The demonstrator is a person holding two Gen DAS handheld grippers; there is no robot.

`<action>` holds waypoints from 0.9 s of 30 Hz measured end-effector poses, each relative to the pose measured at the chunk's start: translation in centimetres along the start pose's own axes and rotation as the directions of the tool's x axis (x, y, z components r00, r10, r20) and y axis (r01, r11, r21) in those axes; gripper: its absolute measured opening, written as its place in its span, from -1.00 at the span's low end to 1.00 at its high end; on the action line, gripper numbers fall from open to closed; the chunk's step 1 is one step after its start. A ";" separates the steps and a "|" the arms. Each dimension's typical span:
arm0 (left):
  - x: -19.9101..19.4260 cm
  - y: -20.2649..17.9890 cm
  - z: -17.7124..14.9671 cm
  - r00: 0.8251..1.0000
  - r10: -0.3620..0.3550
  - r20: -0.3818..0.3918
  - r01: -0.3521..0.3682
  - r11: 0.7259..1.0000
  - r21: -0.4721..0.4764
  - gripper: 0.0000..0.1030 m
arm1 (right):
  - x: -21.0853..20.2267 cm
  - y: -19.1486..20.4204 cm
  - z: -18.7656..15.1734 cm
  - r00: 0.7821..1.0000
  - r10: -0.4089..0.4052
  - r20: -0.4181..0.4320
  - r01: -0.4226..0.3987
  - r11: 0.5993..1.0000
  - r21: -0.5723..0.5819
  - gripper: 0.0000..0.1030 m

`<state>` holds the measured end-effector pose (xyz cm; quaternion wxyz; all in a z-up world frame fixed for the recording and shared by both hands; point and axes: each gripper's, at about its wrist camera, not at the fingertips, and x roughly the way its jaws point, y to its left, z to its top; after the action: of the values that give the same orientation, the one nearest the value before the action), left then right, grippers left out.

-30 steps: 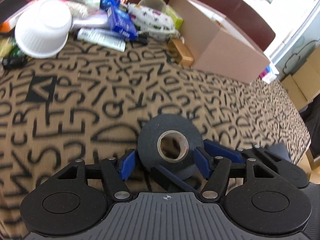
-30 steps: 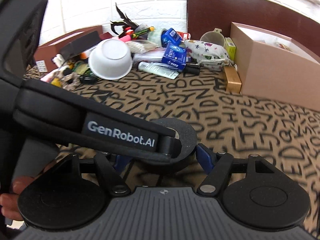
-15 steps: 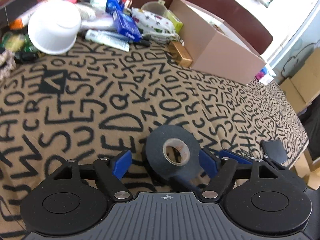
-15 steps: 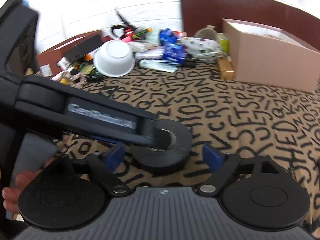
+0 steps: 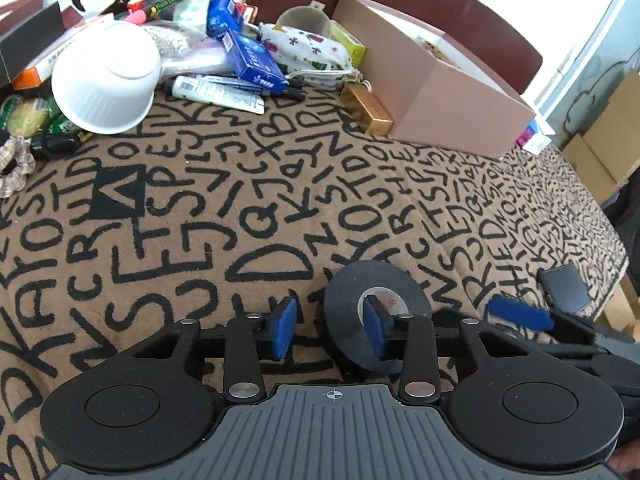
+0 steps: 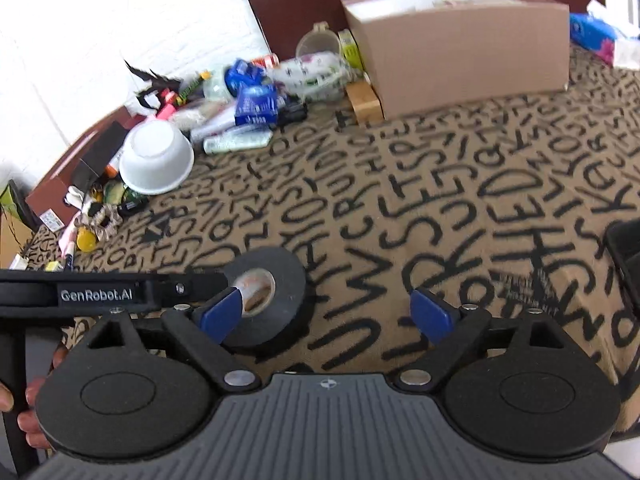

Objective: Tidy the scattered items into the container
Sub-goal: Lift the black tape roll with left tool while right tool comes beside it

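One black tape roll (image 5: 348, 300) (image 6: 288, 280) lies on the letter-print tablecloth (image 5: 160, 208), near edge, well apart from the container. The container is one open-topped cardboard box (image 5: 440, 100) (image 6: 460, 48) at the far side, next to the clutter pile.

The left gripper (image 5: 330, 326) is about half open and its jaws have just been closing. One blue pad sits inside the roll's core. The other pad stands outside the rim with a gap showing, so the roll's wall is between the jaws but not pinched.

The right gripper (image 6: 326, 314) is spread wide; its jaws have just been opening and it holds nothing. The roll is off to the side by one of its pads, partly behind it. I cannot tell whether they touch.

Pile count:
- one upturned white bowl (image 5: 106, 80)
- two blue cartons (image 5: 254, 60)
- one white tube (image 5: 218, 92)
- one patterned drawstring pouch (image 5: 308, 52)
- one clear plastic cup (image 5: 304, 20)
- one gold box (image 5: 366, 110), touching the cardboard box
- one scrunchie (image 5: 14, 160), at the edge of the left wrist view

One flat black gadget (image 5: 568, 288) lies apart from the pile, near the table corner.
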<state>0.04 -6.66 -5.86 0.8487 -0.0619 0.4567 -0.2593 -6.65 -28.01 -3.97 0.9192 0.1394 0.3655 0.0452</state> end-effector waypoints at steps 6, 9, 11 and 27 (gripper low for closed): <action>1.2 -0.4 -0.1 1.000 -0.011 -0.029 0.011 1.000 0.004 -0.10 | 0.7 1.0 0.7 0.999 -0.041 0.034 0.045 0.991 -0.127 0.29; 1.4 -0.5 -0.1 0.999 -0.005 -0.035 0.006 1.000 0.012 -0.11 | 1.2 0.9 0.9 0.999 -0.033 0.017 0.034 0.993 -0.117 0.16; 1.4 -0.6 -0.1 0.999 -0.002 -0.036 0.003 1.000 0.027 -0.11 | 1.4 0.9 1.0 1.000 -0.022 0.006 0.023 0.993 -0.116 0.09; 1.8 0.2 -0.1 0.998 -0.036 -0.044 0.037 0.999 0.013 -0.12 | 2.2 1.8 1.7 0.992 0.068 -0.104 -0.088 0.976 -0.200 -0.31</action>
<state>0.86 -7.35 -7.38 0.8340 -0.0586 0.4722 -0.2793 -3.84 -26.29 -3.68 0.9074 0.0560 0.3974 0.1251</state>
